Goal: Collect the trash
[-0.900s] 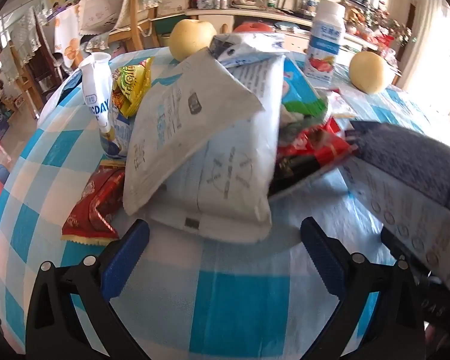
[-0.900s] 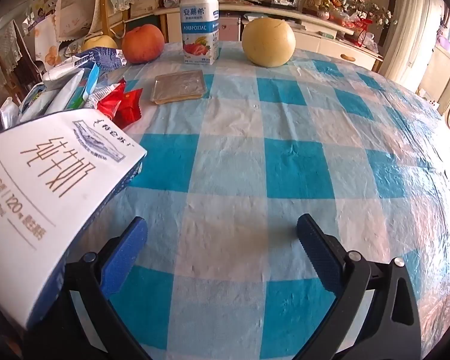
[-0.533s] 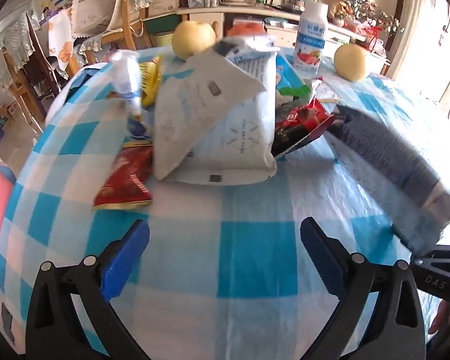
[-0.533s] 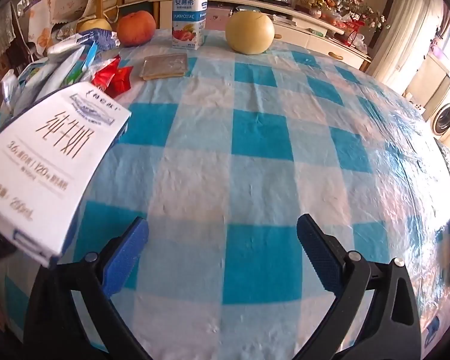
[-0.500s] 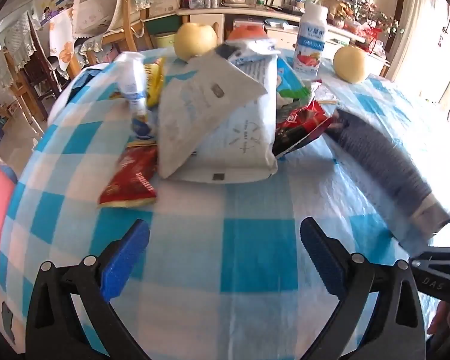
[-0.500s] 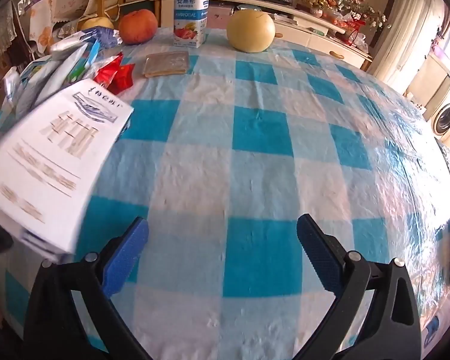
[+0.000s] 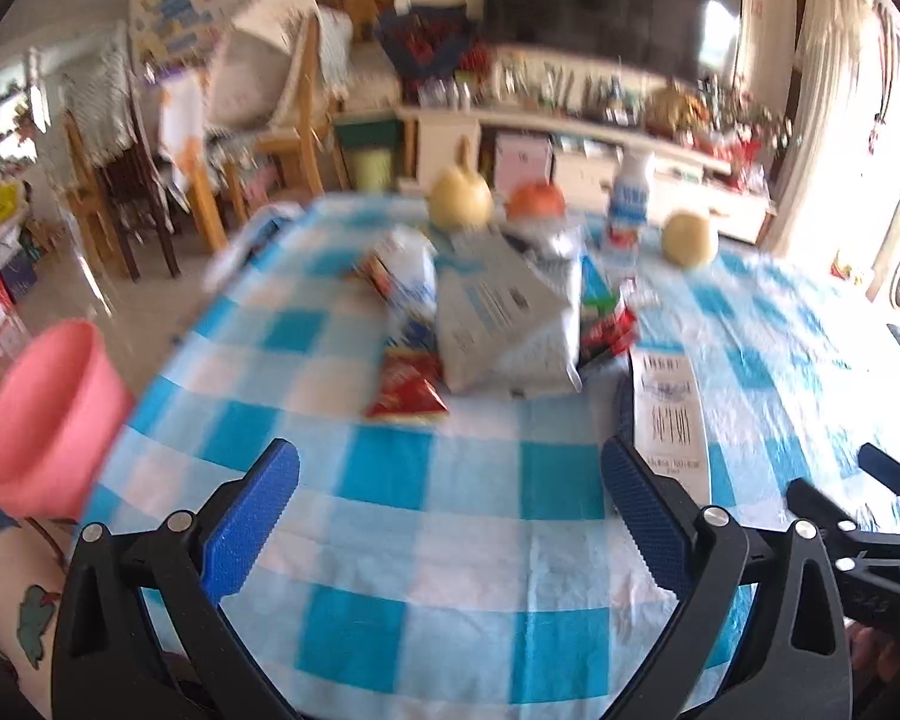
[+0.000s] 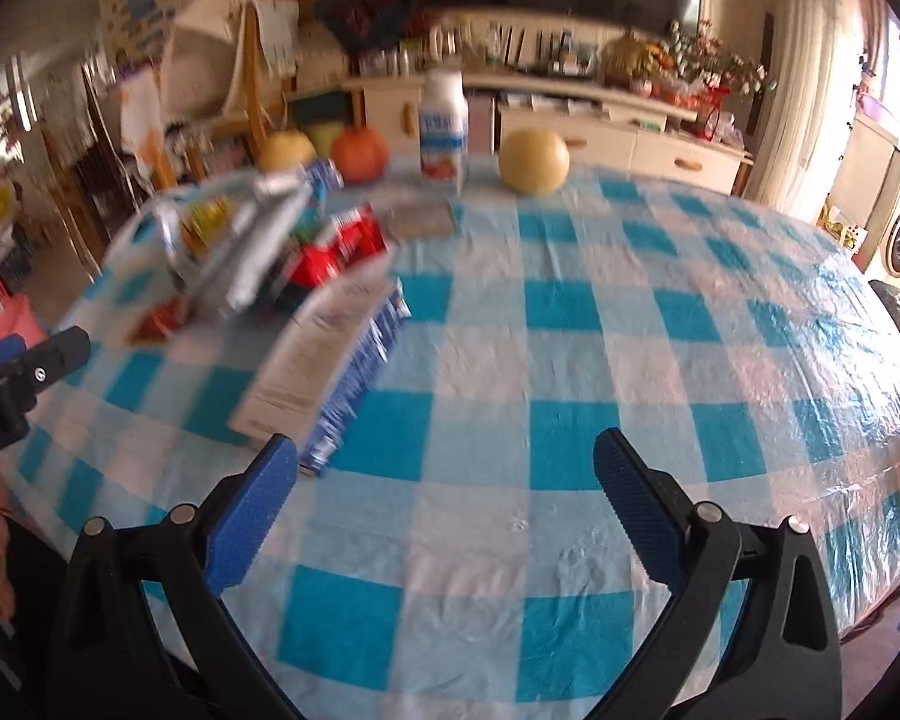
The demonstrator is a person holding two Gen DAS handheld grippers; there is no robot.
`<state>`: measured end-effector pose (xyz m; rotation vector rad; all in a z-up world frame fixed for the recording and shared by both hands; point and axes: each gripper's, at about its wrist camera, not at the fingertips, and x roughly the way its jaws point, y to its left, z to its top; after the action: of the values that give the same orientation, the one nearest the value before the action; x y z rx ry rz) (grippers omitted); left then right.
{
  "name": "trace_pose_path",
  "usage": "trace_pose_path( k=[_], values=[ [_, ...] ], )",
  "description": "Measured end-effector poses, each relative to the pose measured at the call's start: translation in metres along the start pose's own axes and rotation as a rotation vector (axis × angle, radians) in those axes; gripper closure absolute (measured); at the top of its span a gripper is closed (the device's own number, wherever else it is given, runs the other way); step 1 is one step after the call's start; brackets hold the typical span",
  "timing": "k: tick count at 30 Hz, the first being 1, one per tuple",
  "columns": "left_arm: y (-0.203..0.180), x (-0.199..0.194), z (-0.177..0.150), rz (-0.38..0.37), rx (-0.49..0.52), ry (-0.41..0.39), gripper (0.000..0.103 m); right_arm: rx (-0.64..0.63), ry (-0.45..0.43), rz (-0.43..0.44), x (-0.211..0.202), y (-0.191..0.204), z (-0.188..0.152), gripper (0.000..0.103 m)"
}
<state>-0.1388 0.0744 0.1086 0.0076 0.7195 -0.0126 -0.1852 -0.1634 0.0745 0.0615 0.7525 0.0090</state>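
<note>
Blue-and-white checked cloth covers the round table [image 8: 570, 360], with a cluttered sideboard and wooden chairs blurred behind. On it lies a milk carton [image 7: 669, 414], flat on its side, its white printed face up in the left wrist view; the right wrist view shows its blue side too [image 8: 330, 372]. Neither gripper touches it. Just beyond it sits the heap of wrappers [image 7: 504, 324]: a large grey-white pouch on top, a red snack packet [image 7: 405, 393] at its near edge, more red and green packets beside.

Both the left gripper [image 7: 450, 516] and the right gripper [image 8: 444, 498] hang over the near cloth with blue pads wide apart and nothing between them.

Only the left view shows a pink bin [image 7: 51, 417] off the table's left edge. Farther back stand a yoghurt bottle [image 8: 443, 126], two yellow pears [image 8: 534, 161] and a peach [image 8: 359, 153].
</note>
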Motion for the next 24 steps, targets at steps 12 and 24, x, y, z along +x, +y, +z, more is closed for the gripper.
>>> trace_pose_path(
  k=[12,24],
  values=[
    [0.031,-0.106,0.002,0.041,-0.028,-0.244,0.004,0.079,-0.245,0.035,-0.104,0.018,0.005,0.004],
    [0.035,-0.145,-0.002,0.049,-0.038,-0.316,0.004,0.006,-0.323,0.036,-0.148,0.053,0.005,0.004]
  ],
)
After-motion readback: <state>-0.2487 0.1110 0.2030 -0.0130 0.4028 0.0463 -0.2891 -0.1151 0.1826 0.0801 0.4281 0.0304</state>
